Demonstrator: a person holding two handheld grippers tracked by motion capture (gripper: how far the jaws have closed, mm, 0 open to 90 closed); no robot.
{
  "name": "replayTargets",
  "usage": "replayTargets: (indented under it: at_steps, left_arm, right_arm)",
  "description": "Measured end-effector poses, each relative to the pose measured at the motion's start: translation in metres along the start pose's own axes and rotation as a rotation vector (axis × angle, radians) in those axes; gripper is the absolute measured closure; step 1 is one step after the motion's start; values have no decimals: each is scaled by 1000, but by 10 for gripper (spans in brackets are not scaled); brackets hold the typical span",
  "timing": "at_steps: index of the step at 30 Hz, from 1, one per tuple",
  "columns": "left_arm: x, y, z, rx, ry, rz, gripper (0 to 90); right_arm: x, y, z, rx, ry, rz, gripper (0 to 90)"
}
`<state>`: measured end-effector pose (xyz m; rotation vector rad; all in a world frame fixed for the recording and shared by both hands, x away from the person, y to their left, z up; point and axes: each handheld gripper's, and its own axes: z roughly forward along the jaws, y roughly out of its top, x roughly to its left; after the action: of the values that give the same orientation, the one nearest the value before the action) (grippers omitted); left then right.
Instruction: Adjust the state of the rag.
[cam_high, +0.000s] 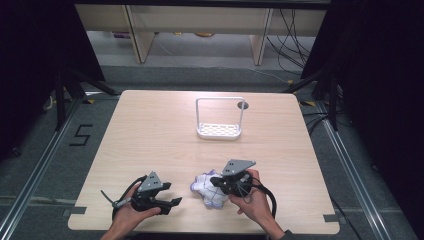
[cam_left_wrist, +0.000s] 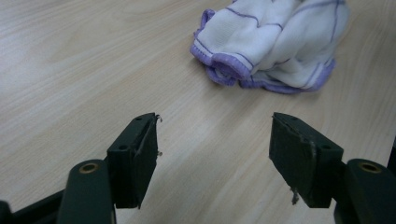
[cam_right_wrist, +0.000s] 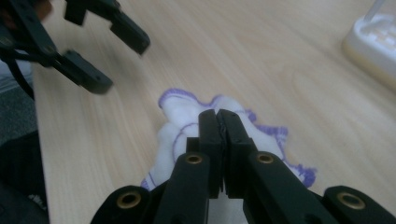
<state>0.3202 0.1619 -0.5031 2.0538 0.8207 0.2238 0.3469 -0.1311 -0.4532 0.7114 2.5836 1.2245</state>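
— How are the jaws of the right gripper (cam_right_wrist: 219, 116) seen?
— Pressed together over the cloth (cam_right_wrist: 187, 140); a pinched fold cannot be told.
— And the left gripper (cam_left_wrist: 215, 149)?
— Held wide, empty; the cloth (cam_left_wrist: 271, 42) lies at upper right, nearer the right gripper.

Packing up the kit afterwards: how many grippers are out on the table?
2. The left gripper sits near the table's front edge, jaws open and empty. The right gripper is beside it, over the bunched white and purple cloth, jaws closed.
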Motion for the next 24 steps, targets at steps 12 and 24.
replayTargets:
  at_steps: [12, 24]
  left_arm:
    - [-2, 0, -1, -21, 1, -18, 322]
    - [-5, 2, 3, -5, -19, 17, 318]
  right_arm:
    - [-8, 38, -47, -160, -38, -12, 896]
    - [-73, -28, -25, 26, -137, 153, 896]
